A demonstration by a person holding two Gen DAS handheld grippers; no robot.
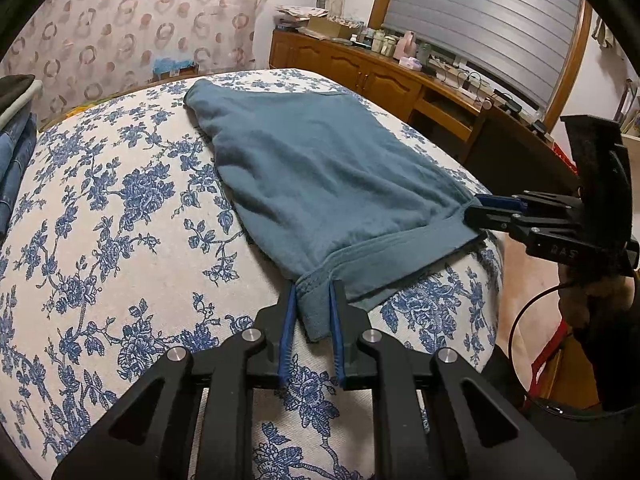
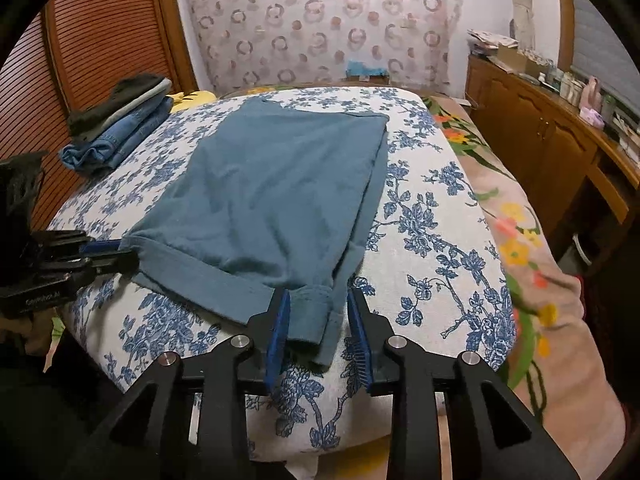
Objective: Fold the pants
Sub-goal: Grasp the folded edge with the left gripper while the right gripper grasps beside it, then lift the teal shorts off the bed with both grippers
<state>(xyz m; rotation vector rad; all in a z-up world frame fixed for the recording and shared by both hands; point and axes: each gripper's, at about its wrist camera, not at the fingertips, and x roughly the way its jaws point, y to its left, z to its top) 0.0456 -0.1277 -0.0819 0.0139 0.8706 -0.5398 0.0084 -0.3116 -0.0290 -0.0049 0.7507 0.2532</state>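
Pants (image 2: 276, 184): soft, light, floppy. Your left gripper (image 1: 313, 292) and right gripper (image 2: 318, 300) straddle hem corners, jaws narrow, unclamped; grip both layers.

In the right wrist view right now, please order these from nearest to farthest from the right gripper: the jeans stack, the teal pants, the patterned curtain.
1. Teal pants: their hem corner lies between the fingers of the right gripper.
2. Jeans stack: far left on the bed.
3. Patterned curtain: behind the bed.
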